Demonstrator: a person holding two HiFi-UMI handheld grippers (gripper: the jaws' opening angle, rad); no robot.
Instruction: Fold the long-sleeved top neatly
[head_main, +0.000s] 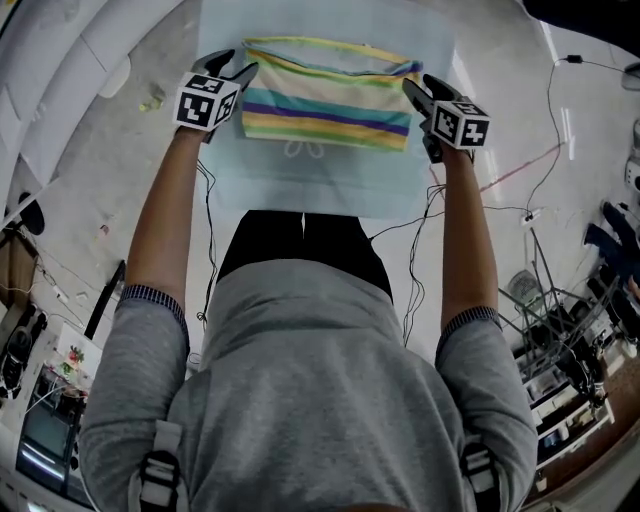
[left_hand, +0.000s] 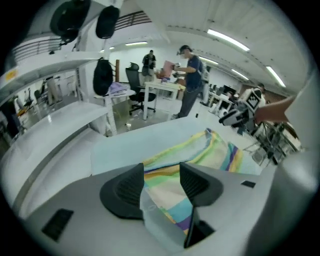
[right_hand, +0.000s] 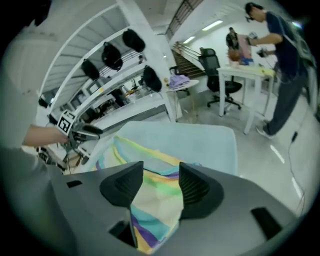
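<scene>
The folded yellow, green and purple striped cloth top (head_main: 328, 100) lay on the pale blue mat (head_main: 330, 190), its long side running from 9 to 3 o'clock. The left gripper (head_main: 238, 68) was at its 9 o'clock end and the right gripper (head_main: 418, 86) at 3 o'clock, equally near. Both jaws stood apart, pinching nothing, with cloth showing in the gaps. Bare mat lay at 6 o'clock.

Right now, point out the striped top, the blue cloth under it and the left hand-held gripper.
striped top (head_main: 328, 112), head view, on its purple stripe.
blue cloth (head_main: 330, 188), head view, on the bare part below the top.
left hand-held gripper (left_hand: 161, 169), left gripper view, midway between its open jaws.
</scene>
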